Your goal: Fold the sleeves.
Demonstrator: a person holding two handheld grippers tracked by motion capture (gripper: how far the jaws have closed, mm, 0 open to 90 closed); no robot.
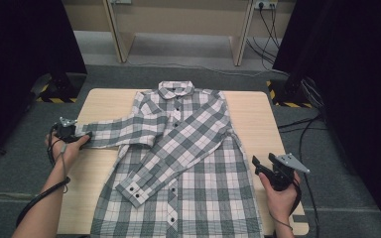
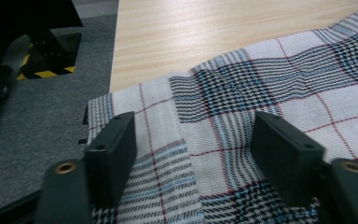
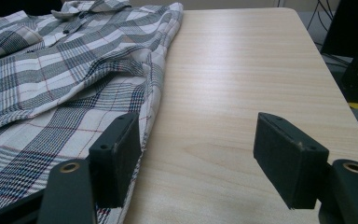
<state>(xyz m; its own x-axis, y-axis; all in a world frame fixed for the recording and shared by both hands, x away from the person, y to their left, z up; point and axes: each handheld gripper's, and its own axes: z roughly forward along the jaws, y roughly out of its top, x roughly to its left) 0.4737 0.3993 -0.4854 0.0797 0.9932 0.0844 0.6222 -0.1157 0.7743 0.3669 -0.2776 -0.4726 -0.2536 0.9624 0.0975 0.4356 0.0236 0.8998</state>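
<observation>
One plaid shirt (image 1: 188, 163) on one wooden table (image 1: 250, 116). Two sleeves: one (image 1: 116, 133) stretched out sideways, one (image 1: 178, 153) folded across the front. Two grippers, left (image 1: 82, 136) and right (image 1: 256, 166).

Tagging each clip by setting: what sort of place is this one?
Probably a lab or recording workspace, not a home. A plaid shirt lies alone on a plain wooden table on grey carpet, with hazard-striped black stand bases at its far corners and loose cables running to a wall socket.
</observation>
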